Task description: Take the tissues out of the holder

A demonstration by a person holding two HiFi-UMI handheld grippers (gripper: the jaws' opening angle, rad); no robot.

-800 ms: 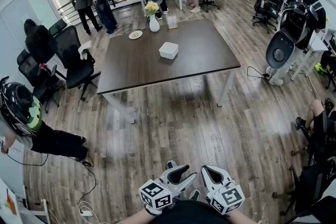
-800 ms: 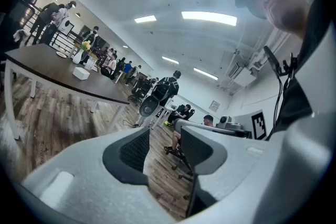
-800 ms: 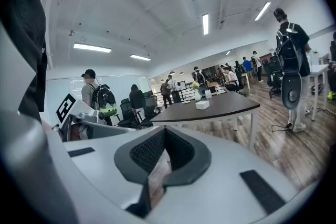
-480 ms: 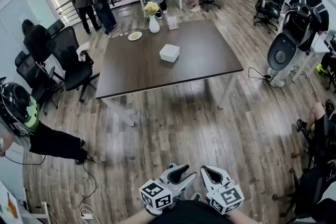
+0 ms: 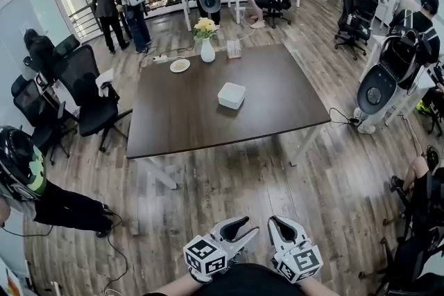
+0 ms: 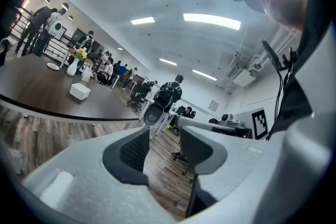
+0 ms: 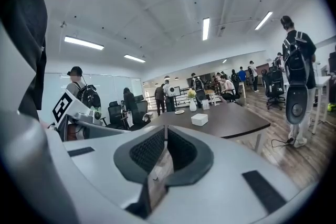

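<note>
The tissue holder is a small white box in the middle of the dark brown table, far ahead of both grippers. It also shows small in the left gripper view, the tissue holder, and in the right gripper view, the tissue holder. My left gripper is held low at the bottom of the head view, over the wooden floor, open and empty. In its own view the left gripper shows floor between its pads. Beside it, my right gripper is shut with nothing in it, its pads meeting in the right gripper view.
A vase of flowers, a small plate and a card stand sit at the table's far end. Black office chairs stand to its left. A helmeted person is at near left; another person with gear stands right.
The table and tissue holder have come nearer and lower in the head view. Both grippers keep the same pose at the bottom edge.
</note>
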